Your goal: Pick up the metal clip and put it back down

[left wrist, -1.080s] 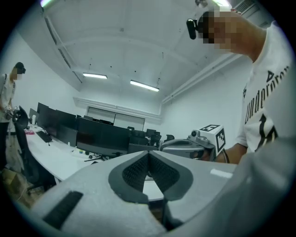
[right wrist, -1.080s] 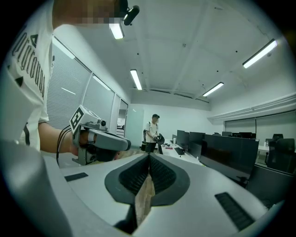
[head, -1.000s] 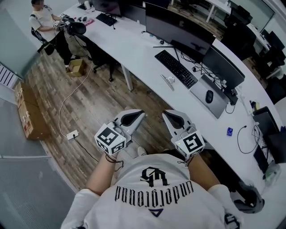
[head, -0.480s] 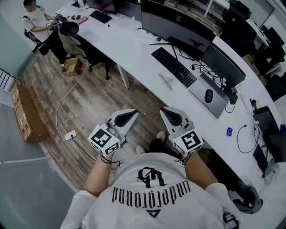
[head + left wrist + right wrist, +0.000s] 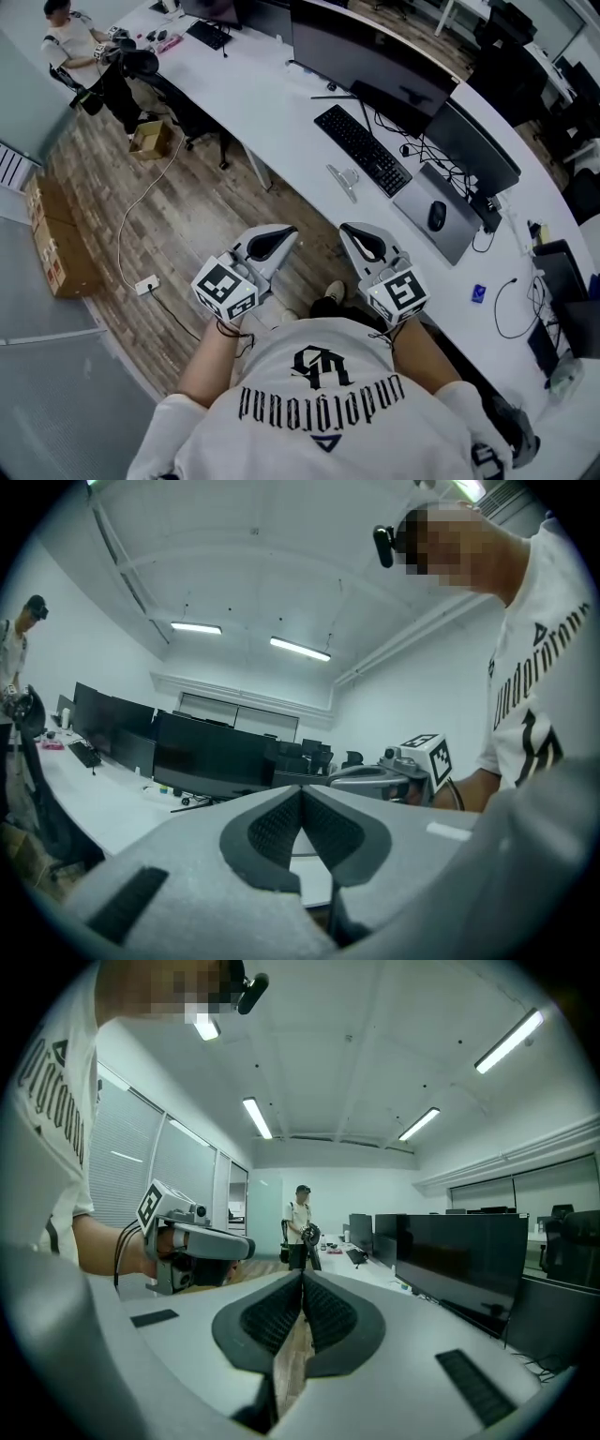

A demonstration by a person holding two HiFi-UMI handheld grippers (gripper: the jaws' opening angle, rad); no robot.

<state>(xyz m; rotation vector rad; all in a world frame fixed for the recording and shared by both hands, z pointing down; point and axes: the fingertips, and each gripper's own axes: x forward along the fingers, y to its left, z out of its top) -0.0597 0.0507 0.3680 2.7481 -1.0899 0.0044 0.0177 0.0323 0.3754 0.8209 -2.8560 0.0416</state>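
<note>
A small silvery metal clip [image 5: 342, 178] lies on the white desk [image 5: 281, 103], just left of the black keyboard [image 5: 362, 143]. I hold both grippers side by side in front of my chest, over the wooden floor and short of the desk edge. The left gripper [image 5: 287, 231] is shut with nothing between its pads, as its own view shows [image 5: 301, 790]. The right gripper [image 5: 346, 228] is also shut and empty [image 5: 302, 1277]. Each one shows from the side in the other's view: the right gripper [image 5: 375, 778] and the left gripper [image 5: 202, 1241]. Neither touches the clip.
On the desk stand a wide monitor [image 5: 375, 61], a second monitor [image 5: 478, 145], a grey pad [image 5: 450, 234] with a mouse [image 5: 437, 216], and cables. Another person [image 5: 66, 33] is at the far left end. Cardboard boxes [image 5: 52, 244] and a power strip [image 5: 150, 283] sit on the floor.
Both grippers have shifted a little together toward the desk as the person steps; a foot now shows below them. Both have stayed shut and empty.
</note>
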